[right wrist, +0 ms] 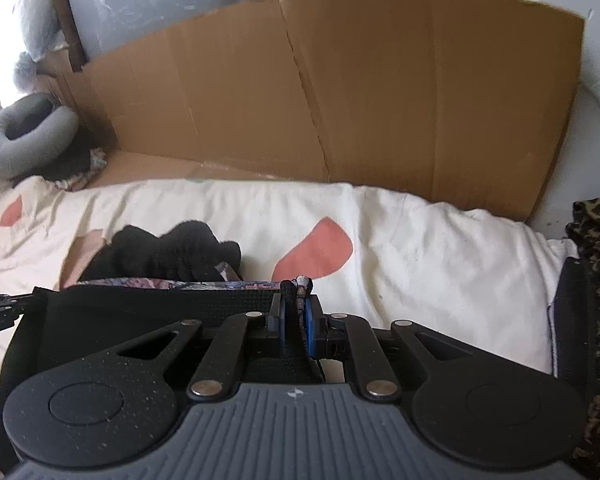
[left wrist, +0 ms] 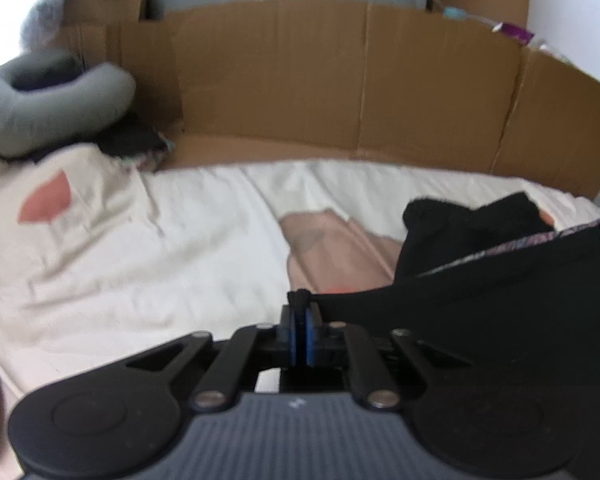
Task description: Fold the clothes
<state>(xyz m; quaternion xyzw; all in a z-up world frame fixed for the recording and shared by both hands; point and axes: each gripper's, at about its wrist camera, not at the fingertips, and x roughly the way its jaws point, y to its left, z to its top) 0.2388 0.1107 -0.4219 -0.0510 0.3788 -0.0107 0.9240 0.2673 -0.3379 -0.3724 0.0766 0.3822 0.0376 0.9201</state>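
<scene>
A bedsheet [right wrist: 420, 256] fills the middle of both views, with a cardboard wall [right wrist: 340, 100] standing behind it across the upper frame. A ring cushion [left wrist: 48, 100] sits at the upper left, on the sheet's far corner. In the left wrist view a garment [left wrist: 500, 288] spreads over the lower right, stretched between the left gripper [left wrist: 300, 300] and, in the right wrist view, the right gripper [right wrist: 296, 284]. A bunched cloth [right wrist: 168, 252] lies just behind the garment's edge.

A bed [right wrist: 420, 248] in a cream cover with salmon patches carries a black crumpled garment [right wrist: 168, 256], a grey ring cushion [right wrist: 28, 140] at its far left, and a leopard-print cloth [right wrist: 596, 240] at right.
</scene>
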